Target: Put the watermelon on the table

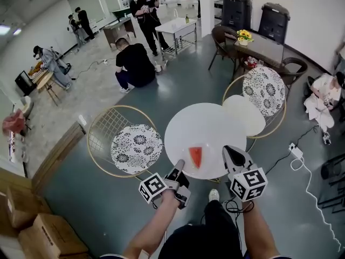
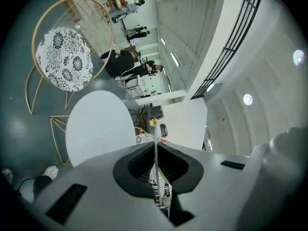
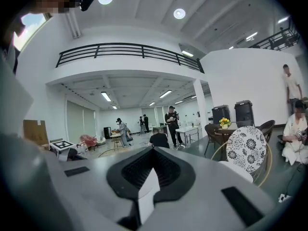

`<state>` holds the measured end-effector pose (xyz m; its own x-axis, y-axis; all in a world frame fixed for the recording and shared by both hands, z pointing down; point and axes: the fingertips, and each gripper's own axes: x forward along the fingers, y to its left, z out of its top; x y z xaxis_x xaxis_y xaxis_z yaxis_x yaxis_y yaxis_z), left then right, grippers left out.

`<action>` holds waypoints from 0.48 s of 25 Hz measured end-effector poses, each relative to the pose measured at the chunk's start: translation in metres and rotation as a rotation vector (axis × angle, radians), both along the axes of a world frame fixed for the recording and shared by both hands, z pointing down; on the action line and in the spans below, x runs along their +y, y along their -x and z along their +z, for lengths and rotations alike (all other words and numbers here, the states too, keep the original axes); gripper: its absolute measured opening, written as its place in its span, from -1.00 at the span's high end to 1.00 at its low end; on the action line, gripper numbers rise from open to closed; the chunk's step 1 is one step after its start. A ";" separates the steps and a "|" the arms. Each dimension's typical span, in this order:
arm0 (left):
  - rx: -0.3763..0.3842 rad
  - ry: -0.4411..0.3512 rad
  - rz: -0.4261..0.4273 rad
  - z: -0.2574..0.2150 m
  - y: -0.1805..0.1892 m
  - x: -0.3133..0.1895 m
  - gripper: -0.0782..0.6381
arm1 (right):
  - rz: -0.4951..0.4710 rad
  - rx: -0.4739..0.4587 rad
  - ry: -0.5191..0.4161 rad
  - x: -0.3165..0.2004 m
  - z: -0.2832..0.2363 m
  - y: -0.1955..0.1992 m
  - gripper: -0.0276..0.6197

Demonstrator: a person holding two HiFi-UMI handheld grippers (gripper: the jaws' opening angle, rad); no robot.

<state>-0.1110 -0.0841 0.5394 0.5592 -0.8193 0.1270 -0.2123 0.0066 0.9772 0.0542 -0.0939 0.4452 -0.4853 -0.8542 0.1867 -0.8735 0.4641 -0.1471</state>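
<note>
A red watermelon slice lies flat on the round white table, near its front edge. In the head view my left gripper hovers just left of the slice at the table's rim, jaws pressed together and holding nothing. My right gripper points up over the rim to the right of the slice, also shut and empty. The left gripper view shows its jaws meeting in a thin line, with the table beyond. In the right gripper view the jaws are closed and aimed across the room; the slice is out of sight.
Two wire chairs with floral cushions flank the table, one at left and one at back right. A smaller white round top touches the table's right side. A power strip with cable lies on the floor. Several people stand farther back.
</note>
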 end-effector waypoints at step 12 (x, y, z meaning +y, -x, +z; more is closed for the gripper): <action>-0.050 0.062 -0.038 0.073 -0.036 -0.072 0.74 | -0.084 0.019 0.085 -0.071 0.036 -0.030 0.90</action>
<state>-0.0751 -0.1556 0.6126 0.5198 -0.8294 0.2049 -0.2589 0.0757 0.9629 0.0843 -0.1653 0.4814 -0.5506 -0.7911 0.2665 -0.8348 0.5226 -0.1732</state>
